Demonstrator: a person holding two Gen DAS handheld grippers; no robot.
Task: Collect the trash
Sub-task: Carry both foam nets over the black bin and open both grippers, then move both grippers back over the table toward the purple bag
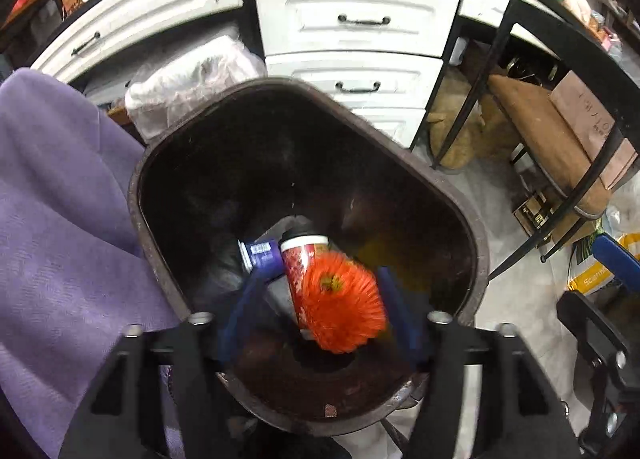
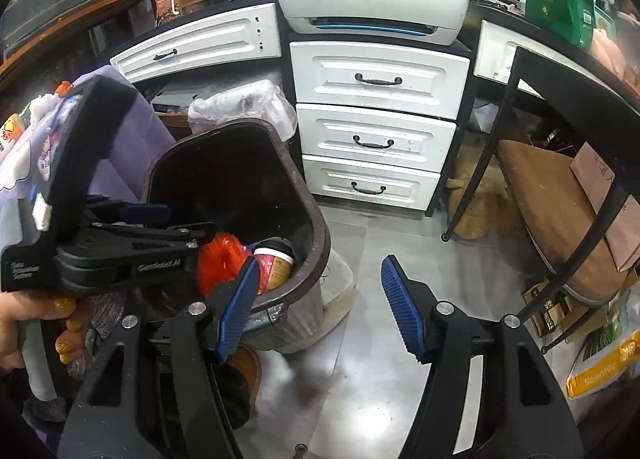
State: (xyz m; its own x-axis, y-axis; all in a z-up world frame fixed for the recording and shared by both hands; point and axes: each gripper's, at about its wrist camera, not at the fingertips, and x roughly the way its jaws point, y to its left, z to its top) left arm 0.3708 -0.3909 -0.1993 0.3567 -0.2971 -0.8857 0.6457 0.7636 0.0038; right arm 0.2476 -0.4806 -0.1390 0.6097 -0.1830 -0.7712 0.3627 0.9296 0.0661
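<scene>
The dark brown trash bin [image 1: 472,227] stands open below my left gripper [image 1: 320,279]. Its blue fingers are spread apart inside the bin's mouth. Between them is a blurred orange bristly ball [image 1: 340,299], clear of the left finger. Under it lie a red paper cup [image 1: 300,255] with a black lid and a blue carton [image 1: 262,255]. In the right wrist view the bin [image 2: 316,219], ball [image 2: 220,263] and cup [image 2: 276,263] show at left, with the left gripper [image 2: 180,227] over them. My right gripper [image 2: 320,265] is open and empty above the floor, beside the bin.
White drawers [image 2: 376,139] with a printer [image 2: 372,11] on top stand behind the bin. A black metal chair with a brown cushion [image 2: 552,211] is at right, a yellow bag [image 2: 608,363] below it. Purple cloth [image 1: 60,219] and a white plastic bag [image 1: 188,87] flank the bin's left.
</scene>
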